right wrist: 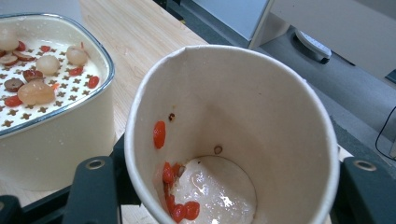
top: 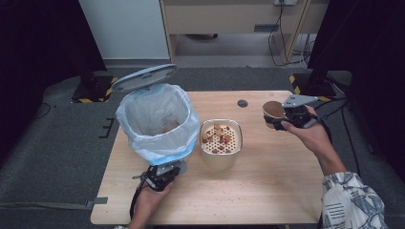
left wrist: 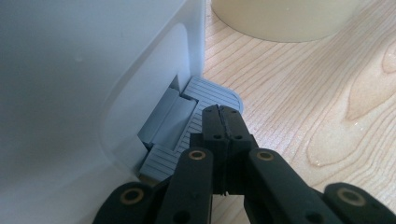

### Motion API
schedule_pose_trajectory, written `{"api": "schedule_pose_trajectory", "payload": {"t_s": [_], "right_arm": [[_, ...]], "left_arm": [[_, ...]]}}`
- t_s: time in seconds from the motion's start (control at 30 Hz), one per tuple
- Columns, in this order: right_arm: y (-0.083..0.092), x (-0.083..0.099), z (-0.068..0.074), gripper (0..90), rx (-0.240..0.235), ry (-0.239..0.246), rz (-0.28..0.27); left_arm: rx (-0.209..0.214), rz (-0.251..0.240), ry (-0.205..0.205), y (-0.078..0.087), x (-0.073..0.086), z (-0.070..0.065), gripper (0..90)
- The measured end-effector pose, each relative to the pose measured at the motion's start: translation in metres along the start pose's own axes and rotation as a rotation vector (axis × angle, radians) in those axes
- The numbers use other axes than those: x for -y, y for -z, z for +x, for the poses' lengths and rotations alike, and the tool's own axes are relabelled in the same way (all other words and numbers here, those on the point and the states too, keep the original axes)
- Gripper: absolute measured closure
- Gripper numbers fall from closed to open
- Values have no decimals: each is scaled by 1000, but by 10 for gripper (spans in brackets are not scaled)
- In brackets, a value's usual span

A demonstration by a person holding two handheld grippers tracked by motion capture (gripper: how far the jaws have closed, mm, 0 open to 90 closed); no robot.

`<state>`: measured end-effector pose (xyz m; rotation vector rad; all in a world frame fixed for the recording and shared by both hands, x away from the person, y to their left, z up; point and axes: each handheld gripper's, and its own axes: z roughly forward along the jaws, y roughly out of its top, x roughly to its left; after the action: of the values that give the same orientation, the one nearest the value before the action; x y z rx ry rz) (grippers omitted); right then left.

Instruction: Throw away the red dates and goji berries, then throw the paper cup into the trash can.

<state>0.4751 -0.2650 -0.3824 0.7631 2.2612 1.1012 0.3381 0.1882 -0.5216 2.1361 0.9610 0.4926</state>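
Right tongs (right wrist: pixel 224 205) pinched a light, crushable paper cup (right wrist: pixel 233 135) by its wall; left tongs (left wrist: pixel 223 122), pressed together, held down the bin pedal (left wrist: pixel 205 100).

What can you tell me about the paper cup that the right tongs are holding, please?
The paper cup is a round, off-white cup with a rolled rim, brownish outside in the high view. It is clamped by its sides in the right tongs, tilted, and held above the table near its far right corner, apart from the strainer container. Inside, it is nearly empty: a wet sheen on the bottom, a few red berries stuck low on the wall, one more higher up, and small brown specks.
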Motion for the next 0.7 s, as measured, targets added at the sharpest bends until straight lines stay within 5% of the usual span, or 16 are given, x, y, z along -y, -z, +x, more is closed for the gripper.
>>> {"api": "schedule_pose_trajectory", "payload": {"t_s": [0.7], "right_arm": [[7, 7, -4, 352, -100, -103, -4]], "left_arm": [[0, -3, 3, 0, 0, 0, 892]]}}
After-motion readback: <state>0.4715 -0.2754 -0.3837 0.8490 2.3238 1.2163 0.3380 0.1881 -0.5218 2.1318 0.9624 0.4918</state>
